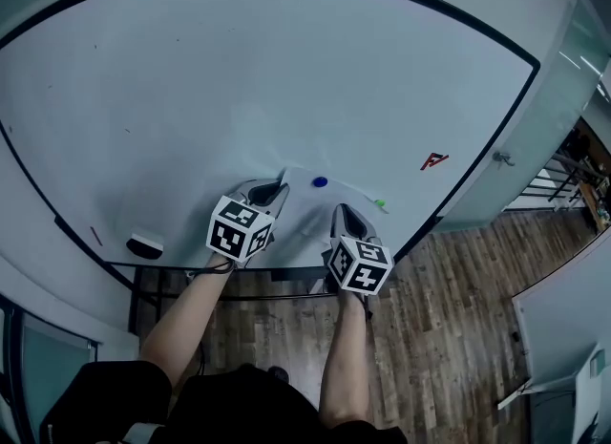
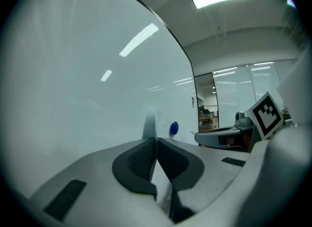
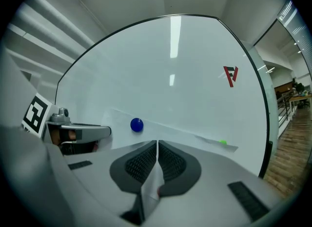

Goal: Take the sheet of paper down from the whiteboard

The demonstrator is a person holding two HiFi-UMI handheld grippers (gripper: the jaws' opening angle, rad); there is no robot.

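Plainly, we see one sheet of paper (image 1: 307,205), white and nearly lost against the pale whiteboard (image 1: 239,70), sitting low on the board with its upper edge under two round magnets: one blue magnet (image 1: 320,182) and one green magnet (image 1: 380,204). Both our tongs pinch it: the left gripper (image 1: 279,187) is clamped on the sheet's left edge, the right gripper (image 1: 342,211) on it further right. One eraser (image 1: 145,244) and one red mark (image 1: 434,160) complete the board
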